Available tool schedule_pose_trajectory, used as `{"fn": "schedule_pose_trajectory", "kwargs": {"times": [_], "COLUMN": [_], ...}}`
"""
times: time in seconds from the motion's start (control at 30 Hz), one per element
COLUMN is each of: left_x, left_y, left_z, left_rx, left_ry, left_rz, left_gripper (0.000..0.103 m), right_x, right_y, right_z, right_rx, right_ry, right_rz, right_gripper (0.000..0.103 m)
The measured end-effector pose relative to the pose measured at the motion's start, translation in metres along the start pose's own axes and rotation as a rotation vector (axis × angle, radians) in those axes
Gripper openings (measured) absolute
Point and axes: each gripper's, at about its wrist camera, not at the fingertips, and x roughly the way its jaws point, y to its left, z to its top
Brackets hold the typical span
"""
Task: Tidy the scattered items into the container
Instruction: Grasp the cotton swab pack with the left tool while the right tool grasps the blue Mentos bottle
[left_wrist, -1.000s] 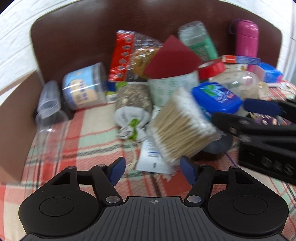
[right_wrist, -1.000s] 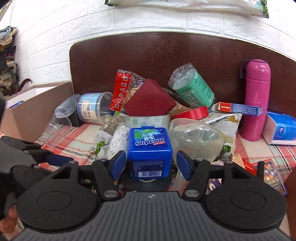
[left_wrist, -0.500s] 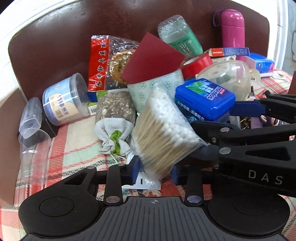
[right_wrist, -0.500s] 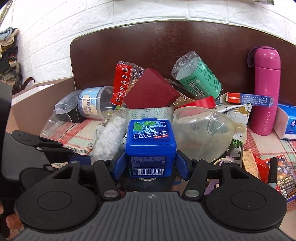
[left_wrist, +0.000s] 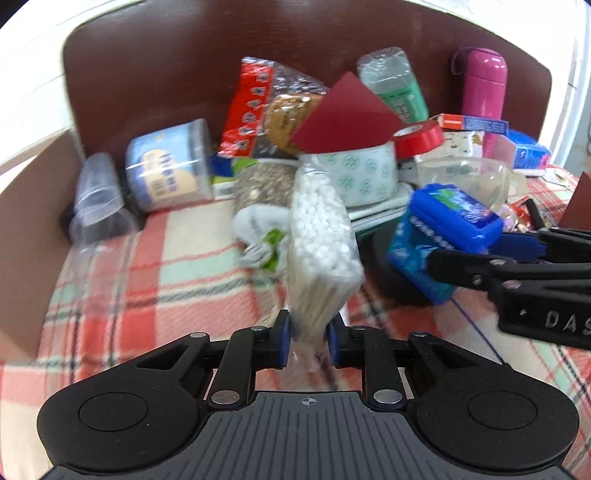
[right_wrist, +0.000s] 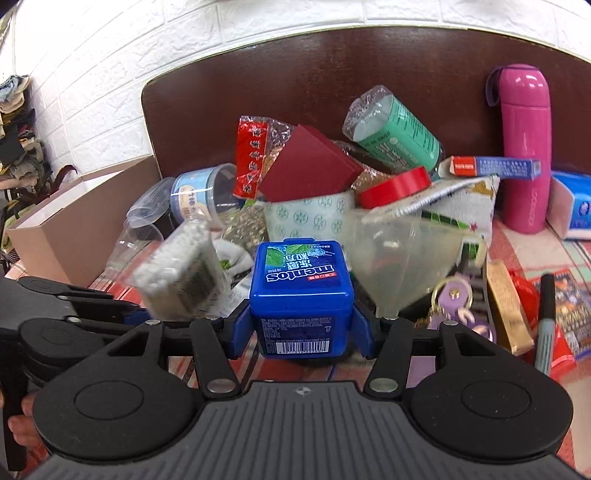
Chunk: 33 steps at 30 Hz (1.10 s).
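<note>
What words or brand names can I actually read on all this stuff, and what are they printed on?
"mentos": lid of the blue plastic box clamped in the right gripper.
"DAS": black body of the right gripper, seen from the left wrist view.
Pink flask: vertical lettering, too faint to read.
Red-and-blue carton, green wrapped bottle, red snack packet, round blue-labelled tub: print too small or blurred.

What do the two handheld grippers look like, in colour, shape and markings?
Both grippers are matte black plastic. The left gripper has a ribbed grey-black centre plate, two round discs at its sides, silver pivot screws on jointed link bars, and blue pads on its fingers. The right gripper is built the same way; seen from the side, it carries white letters "DAS". No cables show.
</note>
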Motion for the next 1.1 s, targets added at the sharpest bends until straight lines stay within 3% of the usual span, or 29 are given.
{"fn": "schedule_pose_trajectory", "kwargs": {"times": [0.1, 0.2, 0.4, 0.43, 0.47, 0.5, 0.77, 1.1], "left_x": [0.000, 0.006, 0.019, 0.019, 0.020, 0.019, -0.020, -0.064], "left_y": [0.006, 0.009, 0.013, 0.013, 0.013, 0.014, 0.026, 0.046], "left_z": [-0.002, 0.001, 0.006, 0.007, 0.007, 0.008, 0.000, -0.011], "left_rx": [-0.019, -0.044, -0.070, -0.066, -0.067, -0.071, -0.084, -0.104], "left_ry": [0.014, 0.016, 0.015, 0.011, 0.011, 0.014, -0.035, -0.090], "left_rz": [0.008, 0.010, 0.008, 0.005, -0.003, -0.017, -0.011, 0.006], "left_gripper": [0.022, 0.043, 0.053, 0.042, 0.020, 0.017, 0.013, 0.003], "right_x": [0.003, 0.008, 0.019, 0.021, 0.023, 0.022, 0.004, -0.023], "right_y": [0.003, 0.005, 0.005, 0.005, 0.006, 0.006, 0.016, 0.069], "right_z": [-0.001, 0.000, 0.003, 0.003, 0.003, 0.004, 0.008, 0.018], "right_rx": [-0.006, -0.012, -0.016, -0.019, -0.021, -0.018, -0.003, -0.087], "right_ry": [0.004, 0.007, 0.003, 0.002, 0.001, 0.006, 0.021, -0.028], "right_rz": [-0.015, -0.025, -0.045, -0.046, -0.046, -0.041, 0.038, 0.110], "right_gripper": [0.060, 0.061, 0.062, 0.062, 0.062, 0.061, 0.060, 0.060]}}
